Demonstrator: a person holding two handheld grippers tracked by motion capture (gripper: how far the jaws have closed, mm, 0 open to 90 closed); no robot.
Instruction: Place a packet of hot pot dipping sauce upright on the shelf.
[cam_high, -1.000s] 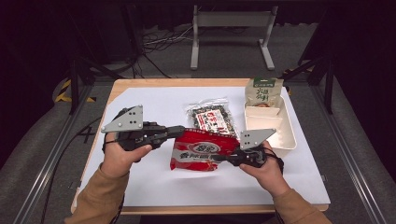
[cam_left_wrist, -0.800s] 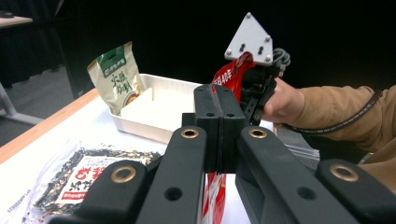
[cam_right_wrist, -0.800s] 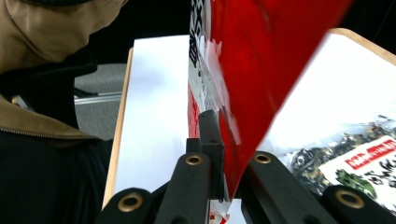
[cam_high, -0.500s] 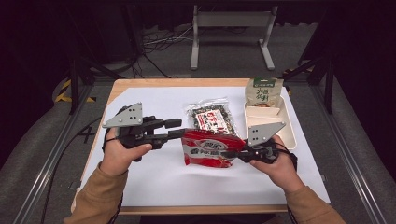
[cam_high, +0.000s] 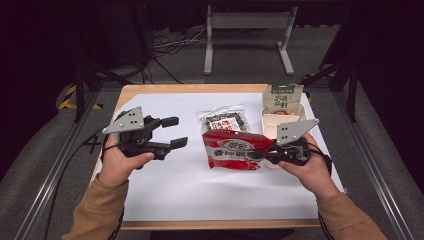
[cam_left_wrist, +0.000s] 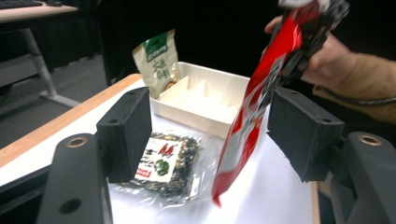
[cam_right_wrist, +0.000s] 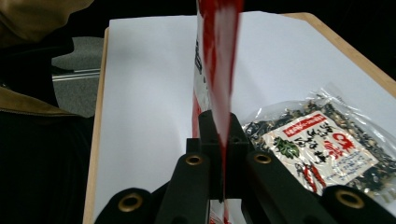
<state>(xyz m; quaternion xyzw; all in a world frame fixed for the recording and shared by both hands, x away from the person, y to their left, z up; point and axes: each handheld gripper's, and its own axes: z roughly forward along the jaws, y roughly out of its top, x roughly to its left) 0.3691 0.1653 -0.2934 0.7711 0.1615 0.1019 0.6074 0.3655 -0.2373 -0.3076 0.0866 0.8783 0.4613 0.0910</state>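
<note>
The tabletop (cam_high: 165, 195) carries a white tray (cam_high: 272, 122) just beyond the right tool (cam_high: 260, 155), and a green-topped pouch (cam_high: 283, 97) leans at the tray's far end. The red snack bag (cam_high: 235, 150) hangs in the air, clamped at one edge between the closed jaws of the right tool. A clear seaweed packet (cam_high: 223, 121) lies flat just behind this bag. The left tool (cam_high: 172, 132) is well apart from the bag; its jaws have just been opening, with nothing pressed between them.
</note>
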